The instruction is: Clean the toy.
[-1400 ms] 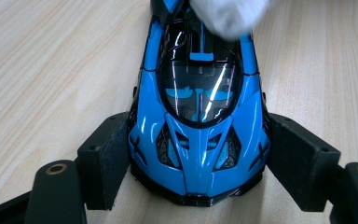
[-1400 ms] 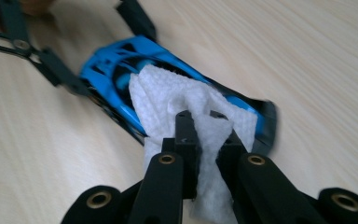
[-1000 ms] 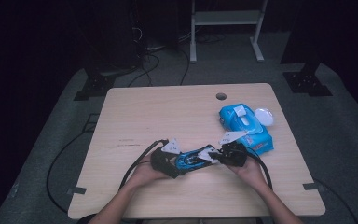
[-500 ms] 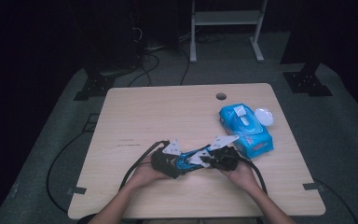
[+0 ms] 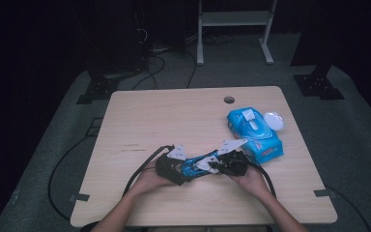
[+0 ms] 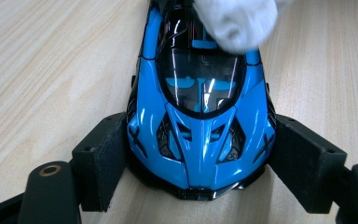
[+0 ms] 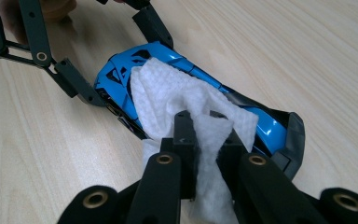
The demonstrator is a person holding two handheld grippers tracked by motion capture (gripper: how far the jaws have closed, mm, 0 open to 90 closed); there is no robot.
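Wipes pack lid open, left tool clamping toy car – right tool pinching wipe.

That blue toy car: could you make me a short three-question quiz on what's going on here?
1. True or false: the left gripper clamps the nose of the blue toy car.
2. What do the right gripper jaws pinch? A) white wipe B) sponge C) brush
3. What lies beyond the car near the table edge?

Key:
1. True.
2. A, the white wipe, draped over the car.
3. A blue wipes pack, its lid open.
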